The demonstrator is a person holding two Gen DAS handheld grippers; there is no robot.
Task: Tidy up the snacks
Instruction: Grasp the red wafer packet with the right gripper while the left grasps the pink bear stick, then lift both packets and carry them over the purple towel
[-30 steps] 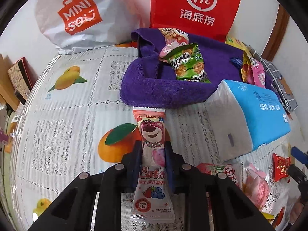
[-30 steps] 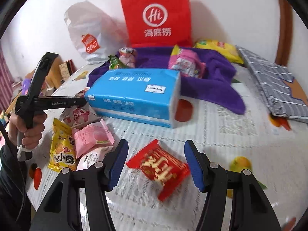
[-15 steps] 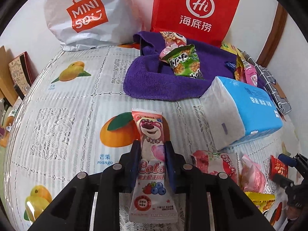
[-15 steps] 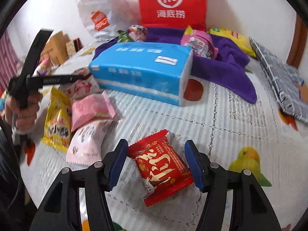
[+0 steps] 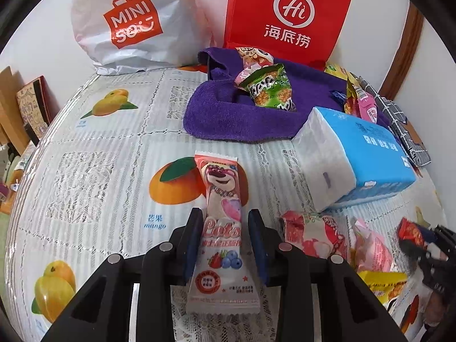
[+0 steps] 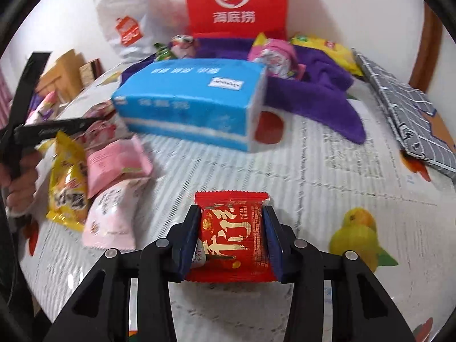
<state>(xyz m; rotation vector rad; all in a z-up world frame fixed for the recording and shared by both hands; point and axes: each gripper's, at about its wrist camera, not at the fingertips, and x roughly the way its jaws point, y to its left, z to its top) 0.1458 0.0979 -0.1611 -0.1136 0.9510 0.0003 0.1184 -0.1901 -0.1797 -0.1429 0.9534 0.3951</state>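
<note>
A long pink bear-print snack packet [image 5: 219, 176] lies flat on the fruit-print tablecloth [image 5: 99, 156]. My left gripper [image 5: 225, 213] straddles its middle; its jaws are opening and a narrow gap shows beside each pad. My right gripper [image 6: 231, 211] is shut on a red snack packet [image 6: 232, 233], both pads pressing its sides just above the cloth. Behind lies a purple towel [image 5: 242, 114] with a green packet [image 5: 270, 91] and other snacks on it.
A blue tissue pack [image 6: 193, 99] lies between the grippers and the towel. Loose pink [image 6: 114, 165] and yellow [image 6: 68, 182] snacks sit left of the right gripper. A red bag [image 5: 287, 17] and a white bag [image 5: 131, 22] stand against the wall. A grey checked cloth [image 6: 407, 114] lies far right.
The right jaws closed from wide apart onto the red packet, which now sits square between the pads. The left jaws eased off the pink packet they had pinched.
</note>
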